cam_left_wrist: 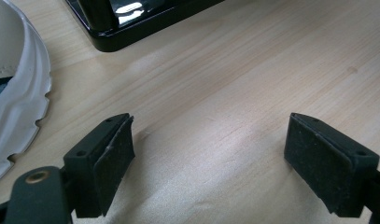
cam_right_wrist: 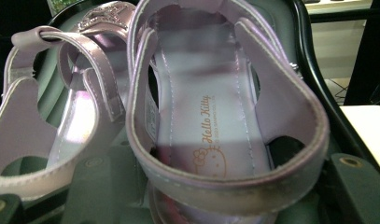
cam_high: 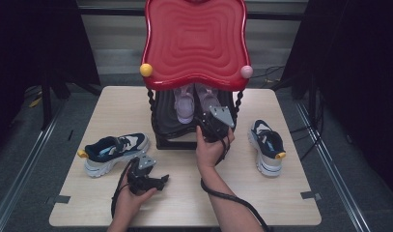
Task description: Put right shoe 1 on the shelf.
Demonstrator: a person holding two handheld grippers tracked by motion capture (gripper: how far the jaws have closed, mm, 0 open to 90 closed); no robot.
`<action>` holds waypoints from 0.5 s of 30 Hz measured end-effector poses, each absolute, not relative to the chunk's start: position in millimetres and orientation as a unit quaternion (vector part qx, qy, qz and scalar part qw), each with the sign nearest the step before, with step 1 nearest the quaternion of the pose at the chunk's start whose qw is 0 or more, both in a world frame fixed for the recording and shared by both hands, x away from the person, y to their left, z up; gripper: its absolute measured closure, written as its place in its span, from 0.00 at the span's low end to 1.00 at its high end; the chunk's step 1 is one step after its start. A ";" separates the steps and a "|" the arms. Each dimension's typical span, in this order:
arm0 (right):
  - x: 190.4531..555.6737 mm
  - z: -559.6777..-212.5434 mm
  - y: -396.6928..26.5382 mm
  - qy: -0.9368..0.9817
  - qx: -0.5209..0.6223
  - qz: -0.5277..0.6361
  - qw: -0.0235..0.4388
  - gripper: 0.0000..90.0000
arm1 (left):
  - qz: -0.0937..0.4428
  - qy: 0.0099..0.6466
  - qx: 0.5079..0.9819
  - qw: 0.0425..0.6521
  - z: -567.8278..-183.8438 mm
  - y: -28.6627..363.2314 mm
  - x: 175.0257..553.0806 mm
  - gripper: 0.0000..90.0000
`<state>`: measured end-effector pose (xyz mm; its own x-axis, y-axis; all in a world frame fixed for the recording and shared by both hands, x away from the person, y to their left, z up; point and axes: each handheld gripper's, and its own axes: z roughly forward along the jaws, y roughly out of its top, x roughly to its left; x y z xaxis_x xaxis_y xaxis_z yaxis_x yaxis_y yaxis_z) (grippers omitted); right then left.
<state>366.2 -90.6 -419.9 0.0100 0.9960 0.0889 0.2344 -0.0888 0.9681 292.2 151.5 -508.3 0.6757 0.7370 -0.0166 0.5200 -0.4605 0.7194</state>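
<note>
The red top (cam_high: 195, 38) of the black rack (cam_high: 167, 130) hid most of its lower shelf, so the high view showed just the heels of two lilac sandals. In the right gripper view, the right gripper (cam_right_wrist: 187, 205) was at the heel of the nearer sandal (cam_right_wrist: 220, 135); its jaws were cut off at the frame's bottom, and I could not tell whether they pressed the heel strap. The other sandal (cam_right_wrist: 57, 116) lay just beside it. The left gripper (cam_left_wrist: 208, 158) stood wide with nothing in it over bare table (cam_high: 261, 193), near a sneaker (cam_high: 114, 152). A second sneaker (cam_high: 267, 145) sat well apart, towards the table's right edge.
</note>
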 end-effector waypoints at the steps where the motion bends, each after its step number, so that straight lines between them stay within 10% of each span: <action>1: 367.2 -419.6 -89.2 0.534 0.578 0.456 0.416 0.42 | 0.151 0.374 0.840 0.362 -508.5 151.3 292.2 0.17; 15: 381.3 -415.4 -79.7 0.526 0.599 0.438 0.414 0.41 | 0.151 0.374 0.840 0.363 -508.5 151.2 292.2 0.17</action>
<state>381.3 -79.7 -415.4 0.0615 0.9941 0.0891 0.2671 -0.1024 0.9582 292.2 151.2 -508.5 0.6743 0.7382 -0.0183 0.5197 -0.4568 0.7220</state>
